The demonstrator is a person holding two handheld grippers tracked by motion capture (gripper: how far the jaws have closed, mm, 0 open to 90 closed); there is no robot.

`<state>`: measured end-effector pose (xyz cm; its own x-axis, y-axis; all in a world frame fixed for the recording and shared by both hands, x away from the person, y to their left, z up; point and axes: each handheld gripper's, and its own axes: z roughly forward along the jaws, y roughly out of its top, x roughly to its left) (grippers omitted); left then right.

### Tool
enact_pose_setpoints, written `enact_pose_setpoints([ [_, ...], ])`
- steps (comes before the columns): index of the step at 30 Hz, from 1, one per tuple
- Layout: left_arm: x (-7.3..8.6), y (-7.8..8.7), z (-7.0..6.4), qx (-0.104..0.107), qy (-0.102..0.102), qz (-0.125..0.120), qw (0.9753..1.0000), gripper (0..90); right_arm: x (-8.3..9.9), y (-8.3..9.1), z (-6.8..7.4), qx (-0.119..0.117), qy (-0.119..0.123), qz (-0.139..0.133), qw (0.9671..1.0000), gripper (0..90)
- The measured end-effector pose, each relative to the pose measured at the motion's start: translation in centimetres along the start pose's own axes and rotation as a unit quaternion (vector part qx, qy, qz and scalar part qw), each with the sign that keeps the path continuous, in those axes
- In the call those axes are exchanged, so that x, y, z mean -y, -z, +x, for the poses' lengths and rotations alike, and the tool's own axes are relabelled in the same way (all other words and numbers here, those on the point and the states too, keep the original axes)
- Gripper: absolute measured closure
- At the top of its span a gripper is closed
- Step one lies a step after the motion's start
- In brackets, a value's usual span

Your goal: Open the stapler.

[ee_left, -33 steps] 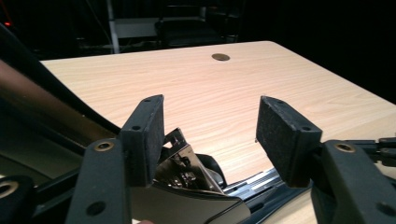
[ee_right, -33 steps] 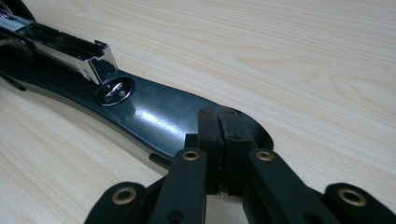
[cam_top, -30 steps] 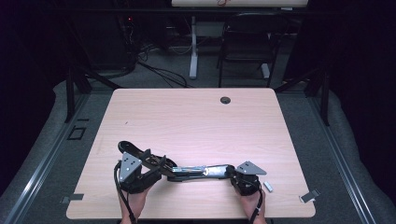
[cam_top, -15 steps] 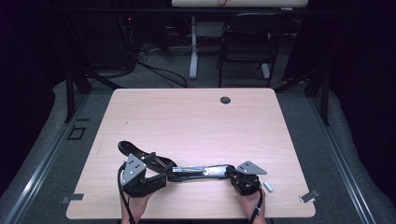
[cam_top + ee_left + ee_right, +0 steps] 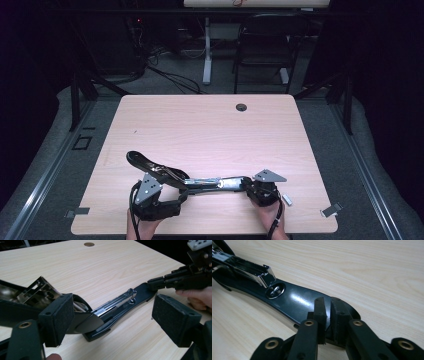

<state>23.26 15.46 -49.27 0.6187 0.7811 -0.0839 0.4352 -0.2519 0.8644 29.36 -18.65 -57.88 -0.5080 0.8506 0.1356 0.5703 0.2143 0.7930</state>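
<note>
Near the front edge of the table (image 5: 210, 125), a stapler (image 5: 200, 182) lies swung open, its long axis running left to right across the table. At the left, the lid (image 5: 142, 161) is tipped up and back toward the far left. The left gripper (image 5: 155, 202) is seen just in front of the hinge end; in the left gripper view its jaws stand wide apart, nothing held, with the left pad (image 5: 58, 320) just beside the hinge and raised lid and the right pad (image 5: 175, 318) well clear over bare wood. From this gripper the stapler stretches away to the right and slightly forward.

In the middle, the shiny staple channel (image 5: 249, 267) is seen lifted off the black base (image 5: 297, 302), its tip near the round anvil plate (image 5: 275, 290).

At the right, the right gripper (image 5: 328, 315) is closed on the front tip of the base, jaws nearly together with the base edge pinched between them. The base is judged to be pinned down by this grip. The left gripper is the nearer one to the hinge and lid, so the coming move is judged to fall to it.

A small white piece (image 5: 287, 199) lies beside the right gripper; what it is cannot be told. No brand, label or writing can be read.
</note>
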Motion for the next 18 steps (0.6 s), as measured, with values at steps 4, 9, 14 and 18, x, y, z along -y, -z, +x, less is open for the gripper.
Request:
enact_pose_setpoints([
  [4, 0.3, 0.5, 0.3, -0.002, 0.004, 0.015, 0.9999, 16.0, -1.1, 0.0, 0.1, -0.011, -0.008, 0.043, 0.9990, 72.2],
  [9, 0.7, 1.1, 0.4, -0.004, 0.012, 0.036, 0.9993, 13.6, -3.1, 0.1, 0.3, -0.028, -0.008, 0.097, 0.9948, 64.8],
  [14, 0.9, 2.0, 0.9, -0.016, 0.024, 0.051, 0.9983, 8.9, -5.9, 1.1, 0.6, -0.044, 0.035, 0.124, 0.9906, 57.6],
  [18, 1.2, 2.6, 1.8, -0.035, 0.045, 0.065, 0.9962, 3.0, -7.2, 2.2, 0.4, -0.062, 0.098, 0.139, 0.9835, 54.3],
])
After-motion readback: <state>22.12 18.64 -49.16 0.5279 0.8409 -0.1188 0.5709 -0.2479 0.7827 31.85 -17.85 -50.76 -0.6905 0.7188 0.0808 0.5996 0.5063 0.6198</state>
